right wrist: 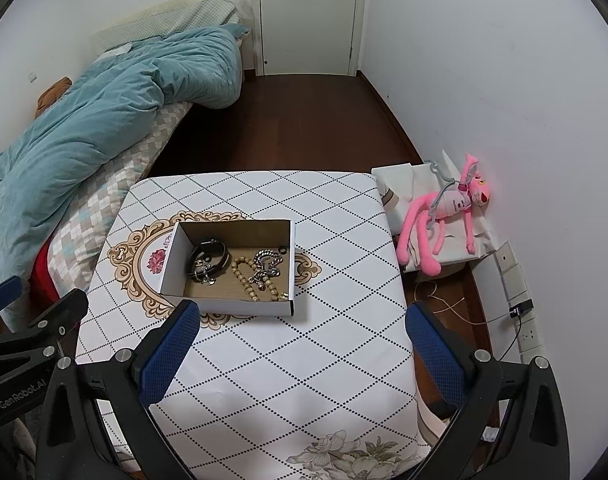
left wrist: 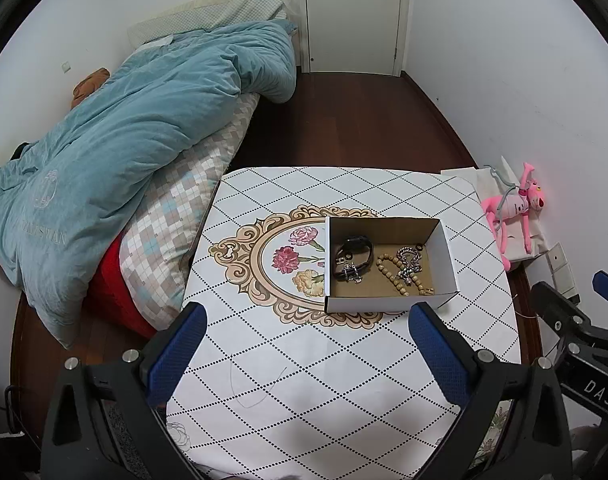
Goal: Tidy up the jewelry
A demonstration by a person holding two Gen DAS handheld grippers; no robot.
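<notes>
A small white cardboard box (left wrist: 448, 258) (right wrist: 171, 258) sits on the table with the diamond-patterned cloth (left wrist: 304, 360) (right wrist: 304, 360). Inside lie a black strap bracelet (left wrist: 354, 256) (right wrist: 208, 258), a wooden bead string (left wrist: 392, 272) (right wrist: 247, 276) and a silver chain (left wrist: 410, 262) (right wrist: 267, 264). My left gripper (left wrist: 310, 320) hovers open just in front of the box, nothing between its blue pads. My right gripper (right wrist: 304, 316) is open too, nearer the box's right front corner, empty. Each gripper shows at the edge of the other's view.
A bed with a teal duvet (left wrist: 123, 140) (right wrist: 83, 120) flanks the table on the left. A pink plush toy (left wrist: 512, 204) (right wrist: 448, 216) lies on white bags by the right wall, near a power strip (right wrist: 520, 308). Dark floor leads to a closed door (left wrist: 352, 16).
</notes>
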